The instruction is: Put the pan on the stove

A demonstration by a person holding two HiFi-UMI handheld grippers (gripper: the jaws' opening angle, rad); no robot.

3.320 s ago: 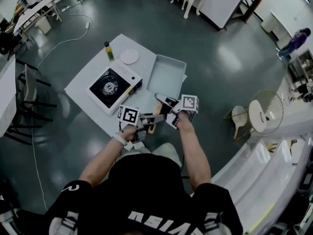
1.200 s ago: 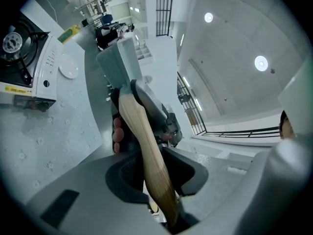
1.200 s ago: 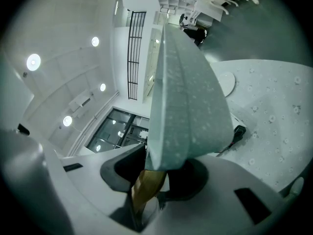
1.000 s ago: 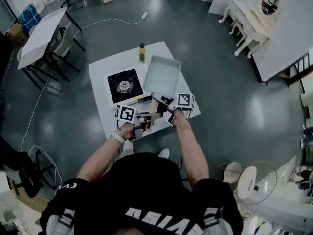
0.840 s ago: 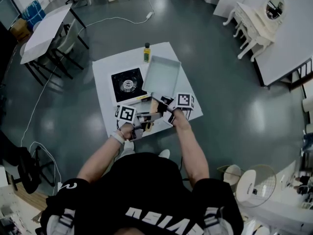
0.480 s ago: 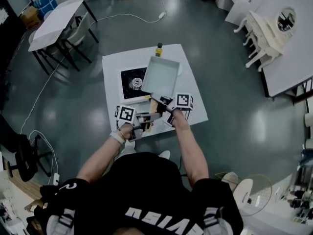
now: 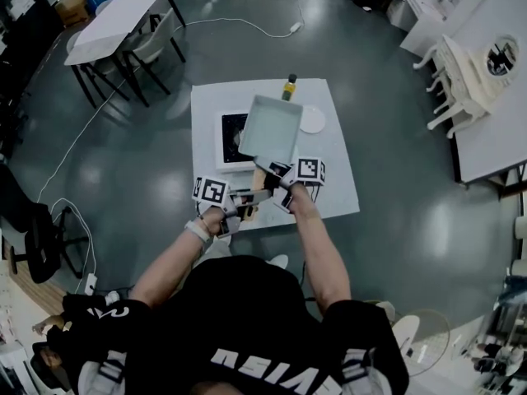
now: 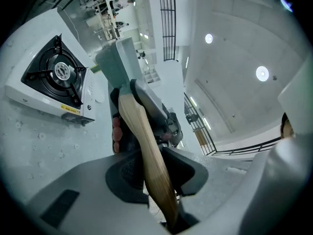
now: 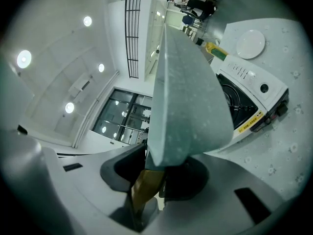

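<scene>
A pale grey-green rectangular pan [image 7: 270,128] with a wooden handle [image 7: 257,181] hangs tilted above the white table [image 7: 333,183]. In the head view it covers the right part of the white single-burner stove [image 7: 229,130]. Both grippers hold the handle. My left gripper [image 7: 240,205] is shut on its near end; in the left gripper view the handle [image 8: 143,146] runs up between the jaws of that gripper [image 8: 149,174] to the pan [image 8: 115,67], with the stove [image 8: 53,77] at left. My right gripper [image 7: 277,188] is shut on the handle [image 9: 146,187] just under the pan [image 9: 188,97].
An oil bottle [image 7: 289,87] and a white plate [image 7: 312,120] stand at the table's far side, beyond the stove [image 9: 247,94]. A second table with chairs [image 7: 123,23] lies at the back left. Cables [image 7: 70,245] trail over the floor at left.
The pan has come up off the table with both grippers still on its handle. The table has turned and slid in view, so the pan now overlaps the stove's right side.
</scene>
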